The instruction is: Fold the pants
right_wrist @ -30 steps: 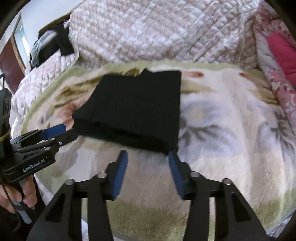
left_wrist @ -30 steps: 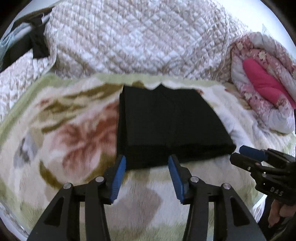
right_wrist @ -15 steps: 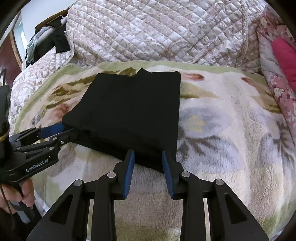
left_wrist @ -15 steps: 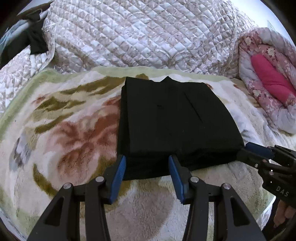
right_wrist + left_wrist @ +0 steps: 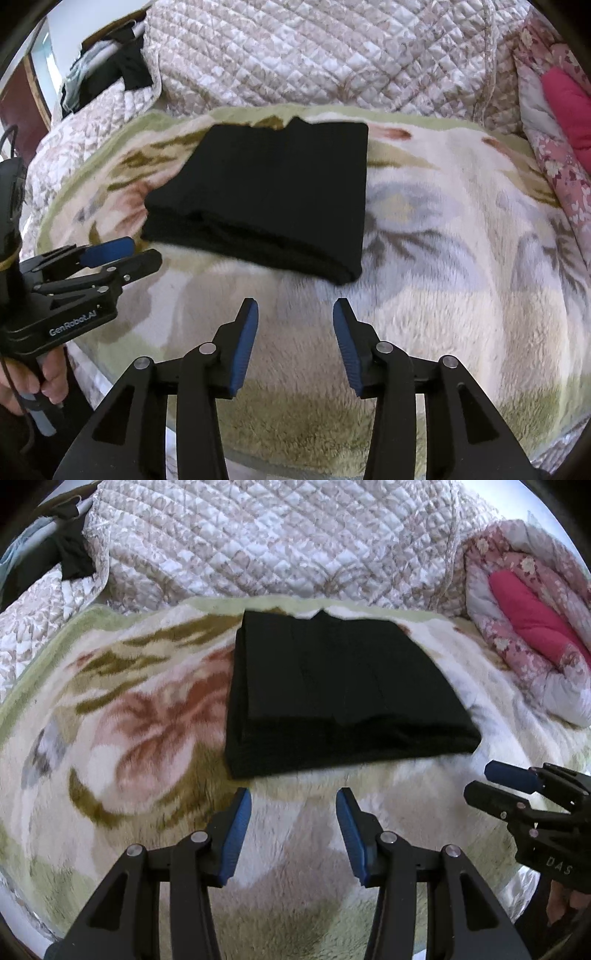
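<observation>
The left gripper stood wide, holding nothing, just short of the near edge of the pants. The pants lay at 12 o'clock on the flowered blanket, folded into a compact black rectangle, so the folding appeared complete. The right gripper was likewise wide and empty, pants corner at 12 o'clock, probably released to leave the stack undisturbed.

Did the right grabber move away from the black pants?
Yes. The right gripper backed off toward the blanket's near edge; its jaws had been at the pants' hem.
</observation>
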